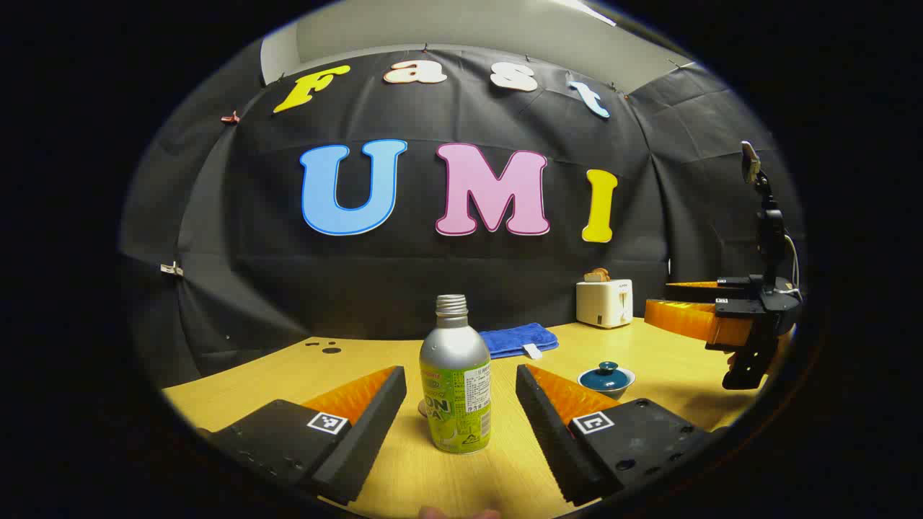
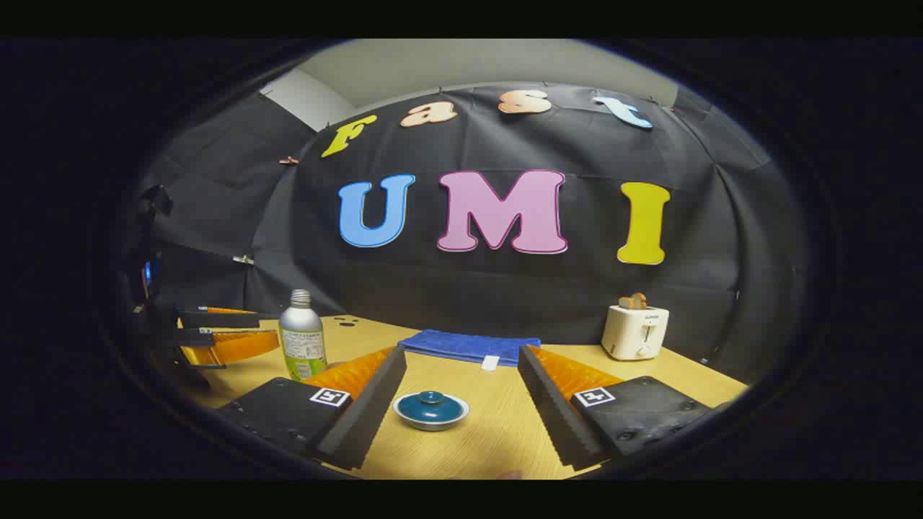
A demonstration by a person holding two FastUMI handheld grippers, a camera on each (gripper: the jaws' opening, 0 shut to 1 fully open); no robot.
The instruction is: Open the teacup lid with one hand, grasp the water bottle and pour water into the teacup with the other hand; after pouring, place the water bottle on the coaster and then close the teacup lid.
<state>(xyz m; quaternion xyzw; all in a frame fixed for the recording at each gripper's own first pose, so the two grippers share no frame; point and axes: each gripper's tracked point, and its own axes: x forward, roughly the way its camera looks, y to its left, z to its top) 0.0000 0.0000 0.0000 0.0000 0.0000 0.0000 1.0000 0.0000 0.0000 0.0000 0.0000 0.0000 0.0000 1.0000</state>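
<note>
My left gripper (image 1: 461, 404) has its fingers (image 1: 364, 422) spread wide, gripping nothing. The bottle (image 1: 456, 382) stands upright on the desk (image 1: 404, 468) between them, nearer the left finger but clear of both, cap off, bare threaded neck on top. Just behind its base, toward my left finger, a bit of something round peeks out, can't tell what. Past my right finger's tip, slightly outboard, sits the teacup (image 1: 606, 379) with its lid (image 1: 607, 371) on, well apart from the bottle. Ahead beyond the bottle lies a blue towel (image 1: 519, 339), and farther off to the right-finger side a white toaster (image 1: 604, 303) with bread in the slot. My right gripper (image 1: 674, 303) shows far out on that side, raised above the desk, fingers apart, nothing between them. In the right gripper view my right gripper (image 2: 461, 393) is likewise wide open, nothing held. The teacup (image 2: 430, 412) sits on the desk (image 2: 490, 440) between its fingers (image 2: 364, 414), closer to the left one, touching neither, lid (image 2: 431, 404) closed with the knob up. Towel (image 2: 469, 346) lies straight ahead past the fingertips, toaster (image 2: 634, 330) beyond the right finger. Bottle (image 2: 301, 335) stands outboard of the left finger, and further out my left gripper (image 2: 252, 328) hangs beside it, fingers parted, not touching the bottle.
</note>
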